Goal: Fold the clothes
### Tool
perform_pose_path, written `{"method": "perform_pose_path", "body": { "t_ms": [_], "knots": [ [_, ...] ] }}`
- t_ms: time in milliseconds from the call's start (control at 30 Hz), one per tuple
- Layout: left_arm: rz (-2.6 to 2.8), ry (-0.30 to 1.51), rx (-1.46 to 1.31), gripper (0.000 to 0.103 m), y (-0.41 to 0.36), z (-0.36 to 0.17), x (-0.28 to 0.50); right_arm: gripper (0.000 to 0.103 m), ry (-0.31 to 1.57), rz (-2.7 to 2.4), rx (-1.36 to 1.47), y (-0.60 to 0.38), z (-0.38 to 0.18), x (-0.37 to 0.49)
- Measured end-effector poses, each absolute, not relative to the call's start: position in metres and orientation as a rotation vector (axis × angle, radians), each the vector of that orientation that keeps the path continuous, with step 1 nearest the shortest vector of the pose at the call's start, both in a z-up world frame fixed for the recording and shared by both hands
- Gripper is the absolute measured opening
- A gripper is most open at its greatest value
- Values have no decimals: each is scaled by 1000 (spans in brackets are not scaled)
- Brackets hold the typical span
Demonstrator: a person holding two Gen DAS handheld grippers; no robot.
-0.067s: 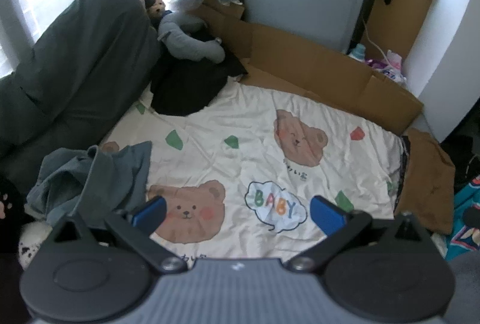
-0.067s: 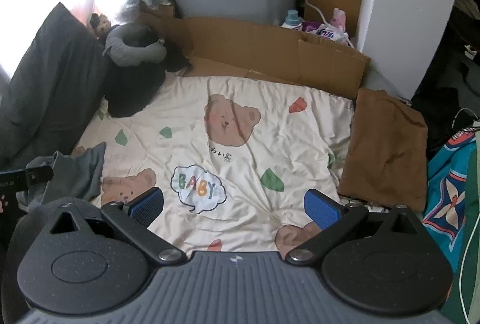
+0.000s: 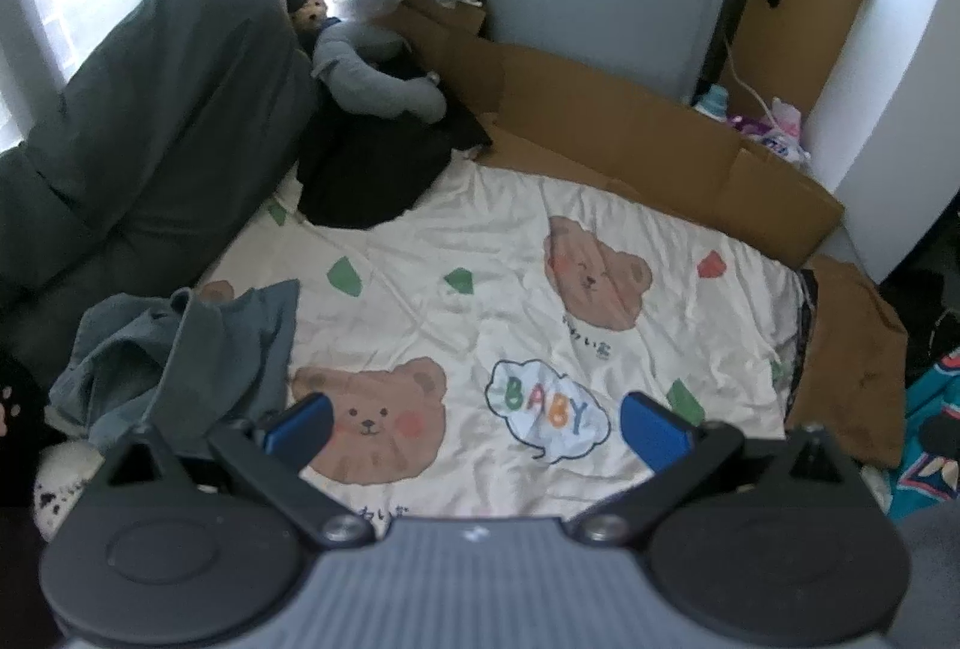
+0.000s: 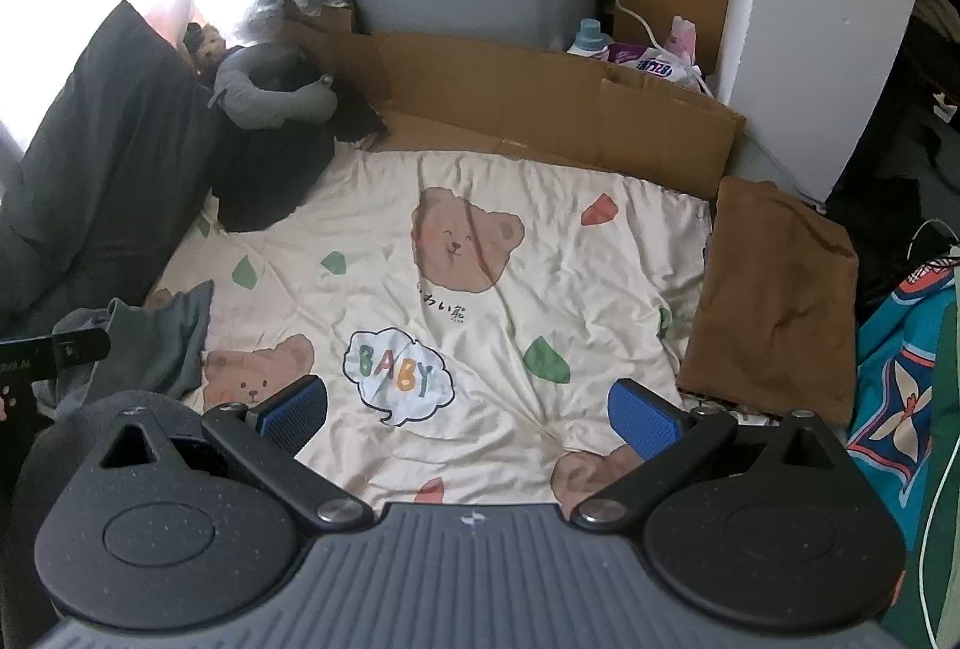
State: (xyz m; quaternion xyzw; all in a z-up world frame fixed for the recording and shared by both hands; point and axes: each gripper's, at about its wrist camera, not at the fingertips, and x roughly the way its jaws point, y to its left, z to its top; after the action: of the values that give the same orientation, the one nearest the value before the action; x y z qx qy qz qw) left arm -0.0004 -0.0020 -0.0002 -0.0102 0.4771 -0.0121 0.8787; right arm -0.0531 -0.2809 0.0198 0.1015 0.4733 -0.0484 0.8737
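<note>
left gripper (image 3: 474,424) jaws spread wide, empty, above bear-print sheet (image 3: 480,301) | right gripper (image 4: 468,409) jaws spread wide, empty | crumpled grey-blue garment (image 3: 180,349) heaped at sheet's left edge, just beside left blue pad | folded brown garment (image 4: 774,295) at sheet's right edge

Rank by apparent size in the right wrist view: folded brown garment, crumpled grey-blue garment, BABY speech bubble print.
1. Folded brown garment
2. Crumpled grey-blue garment, partly hidden, so unsure
3. BABY speech bubble print
</note>
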Motion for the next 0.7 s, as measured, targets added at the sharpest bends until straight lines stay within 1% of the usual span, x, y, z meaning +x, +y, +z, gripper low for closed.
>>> {"method": "perform_pose_path", "body": {
  "t_ms": [167,233,567,700],
  "knots": [
    [-25,981,-4,103,-7,-1,-14,103,975,-95,210,-285,19,-57],
    [-11,1011,1,103,-13,-6,-5,103,969,-92,209,-287,18,-58],
    [12,1006,-20,103,-15,-19,-1,103,964,-99,213,-286,10,-53],
    [6,1036,-61,103,-11,-22,4,103,970,-99,198,-280,14,-52]
  ]
}}
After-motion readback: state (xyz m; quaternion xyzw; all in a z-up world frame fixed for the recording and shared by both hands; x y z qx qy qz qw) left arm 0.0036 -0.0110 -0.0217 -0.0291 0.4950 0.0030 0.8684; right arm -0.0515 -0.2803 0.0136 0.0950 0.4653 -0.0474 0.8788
